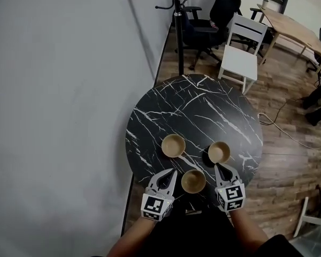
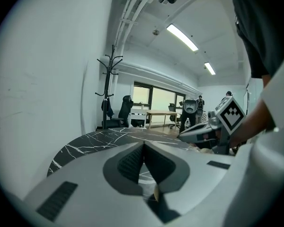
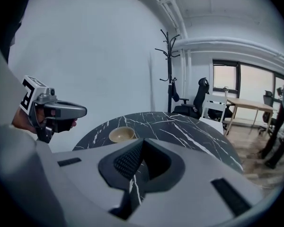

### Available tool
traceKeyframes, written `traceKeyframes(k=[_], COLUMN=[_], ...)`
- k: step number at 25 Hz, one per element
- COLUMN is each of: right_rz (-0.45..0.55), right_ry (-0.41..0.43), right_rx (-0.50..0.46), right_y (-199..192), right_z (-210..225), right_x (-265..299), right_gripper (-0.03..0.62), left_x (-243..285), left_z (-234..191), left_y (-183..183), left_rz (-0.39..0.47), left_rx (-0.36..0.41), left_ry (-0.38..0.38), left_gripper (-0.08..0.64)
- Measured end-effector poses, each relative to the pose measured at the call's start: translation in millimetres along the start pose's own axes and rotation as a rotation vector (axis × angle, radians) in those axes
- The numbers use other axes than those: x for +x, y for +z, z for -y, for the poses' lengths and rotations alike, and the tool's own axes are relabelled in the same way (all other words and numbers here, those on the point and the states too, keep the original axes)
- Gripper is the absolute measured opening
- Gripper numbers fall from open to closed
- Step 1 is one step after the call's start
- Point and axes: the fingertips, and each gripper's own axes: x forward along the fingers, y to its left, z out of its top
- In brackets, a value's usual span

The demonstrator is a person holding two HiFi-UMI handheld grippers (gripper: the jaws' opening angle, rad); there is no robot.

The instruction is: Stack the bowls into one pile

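Head view: our left gripper (image 1: 172, 173) hangs at the near edge of the round black white-veined marble table (image 1: 203, 106), its jaws closed on nothing. Ahead of it sits the far-left tan round bowl (image 1: 173, 145). Just to its right, between both grippers, is the nearest tan bowl (image 1: 193, 181). The right-hand tan bowl (image 1: 219, 152) lies straight ahead of our right gripper (image 1: 216, 167), also shut and empty, so we judge that hand nearer it. All three bowls stand unstacked. Being round, they have no long axis. We read no writing anywhere.
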Motion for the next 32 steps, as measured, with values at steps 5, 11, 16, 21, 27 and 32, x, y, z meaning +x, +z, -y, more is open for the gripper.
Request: traceKeyframes(k=[5, 11, 16, 21, 27, 32], right_rz=[-0.033, -0.061, -0.065, -0.119, -0.200, -0.258], right_ry=[-0.003, -0.007, -0.022, -0.066, -0.091, -0.084], right_rx=[-0.022, -0.013, 0.006, 0.057, 0.172, 0.238], right_y=[-17.0, -29.8, -36.7, -52.8, -76.9, -93.5], right_z=[24.6, 51.2, 69.3, 94.1, 116.2, 121.5], right_x=[1.1, 6.0, 10.3, 22.1, 41.3, 60.9], right_gripper=[0.009, 0.009, 0.009, 0.016, 0.132, 0.135], left_x=[14.8, 31.6, 37.2, 41.4, 45.2, 46.1], left_z=[4.1, 7.0, 7.8, 0.9, 9.0, 21.8], left_y=[-18.5, -30.4, -27.3, -23.5, -31.4, -37.6], left_rz=[-0.029, -0.056, -0.063, -0.052, -0.074, -0.081], left_rx=[-0.049, -0.105, -0.066, -0.050, -0.059, -0.073], left_ry=[0.019, 0.043, 0.069, 0.104, 0.104, 0.103], left_gripper=[0.014, 0.014, 0.014, 0.014, 0.014, 0.013])
